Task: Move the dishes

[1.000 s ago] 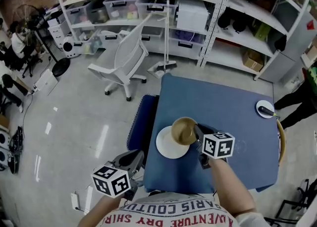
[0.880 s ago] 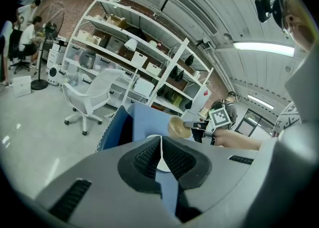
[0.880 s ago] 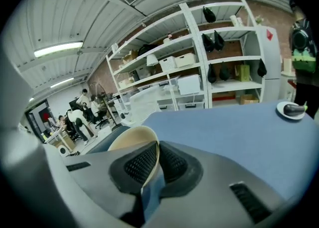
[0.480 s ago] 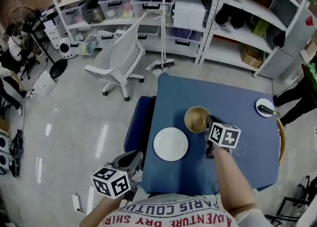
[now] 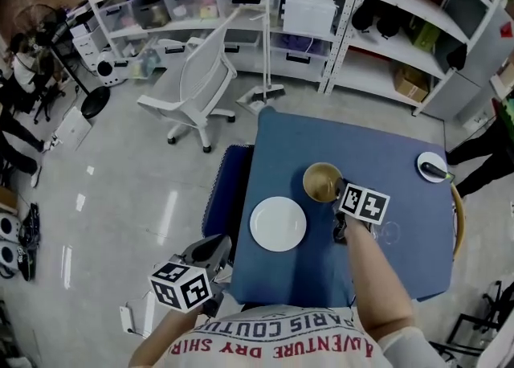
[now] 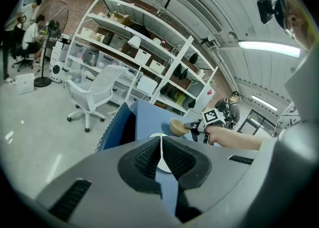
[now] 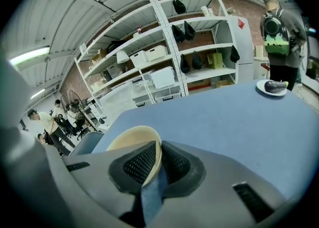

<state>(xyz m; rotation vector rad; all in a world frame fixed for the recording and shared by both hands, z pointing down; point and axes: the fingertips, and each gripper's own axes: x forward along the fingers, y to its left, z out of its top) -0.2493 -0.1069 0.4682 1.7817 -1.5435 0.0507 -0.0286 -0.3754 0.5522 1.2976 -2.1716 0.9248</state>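
Head view. On the blue table [image 5: 377, 157], right of the middle, a tan bowl [image 5: 321, 182], pinched at its near rim by the right gripper [image 5: 336, 197], both jaws closed on that rim. Tilted a little; impossible to tell whether resting on the table or just above it. Left of the bowl and apart from it, a white plate [image 5: 278, 223], flat on the table near the left edge. Just beside the right forearm [image 5: 365, 270], a clear glass [image 5: 389, 233]. At the far right corner, a small plate [image 5: 431, 167] with something dark on it. Low beside the near left corner of the table, off its top, the left gripper [image 5: 215, 247].

Left gripper view. Jaws brought together, nothing caught between the pads [image 6: 146, 159]; only a part of the white plate [image 6: 154, 135] visible behind them. Farther on, the tan bowl [image 6: 177, 126] at the tip of the right gripper [image 6: 191, 126].

Right gripper view. Pads [image 7: 138, 167] pressed on each side of the thin wall of the tan bowl [image 7: 131, 138], hollow side turned to the left. Beyond, bare blue table [image 7: 224, 117] and the small plate [image 7: 271, 87] at the far corner, with a person [image 7: 276, 28] carrying a backpack behind it.
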